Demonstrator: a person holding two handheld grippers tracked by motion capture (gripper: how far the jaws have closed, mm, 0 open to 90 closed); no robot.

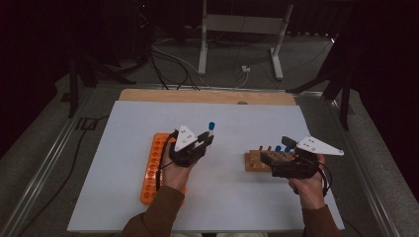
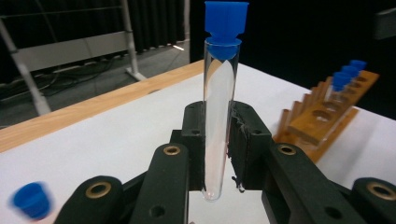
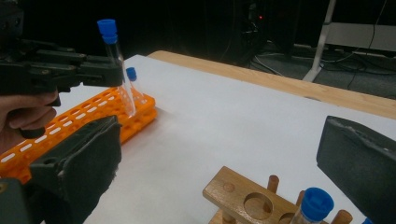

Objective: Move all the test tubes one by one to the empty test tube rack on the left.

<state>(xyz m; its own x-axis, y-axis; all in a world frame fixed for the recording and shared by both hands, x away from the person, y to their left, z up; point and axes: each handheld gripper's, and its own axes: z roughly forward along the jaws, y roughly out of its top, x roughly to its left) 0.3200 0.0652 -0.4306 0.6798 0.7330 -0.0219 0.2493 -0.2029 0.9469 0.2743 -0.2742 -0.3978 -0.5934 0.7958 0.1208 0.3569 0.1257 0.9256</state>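
With the left gripper clenched on the blue-capped test tube, keep it upright toward an empty hole of the wooden rack while the right gripper waits released.

A clear glass test tube with a blue cap stands upright between the closed jaws of the left gripper, clamped near its rounded lower end, which hangs just below the pads; the capped end rises well above the jaws. The tube appears empty. Seen from the right gripper view, the same tube sits at the tip of the left gripper, leaning slightly, above the near end of an orange rack.
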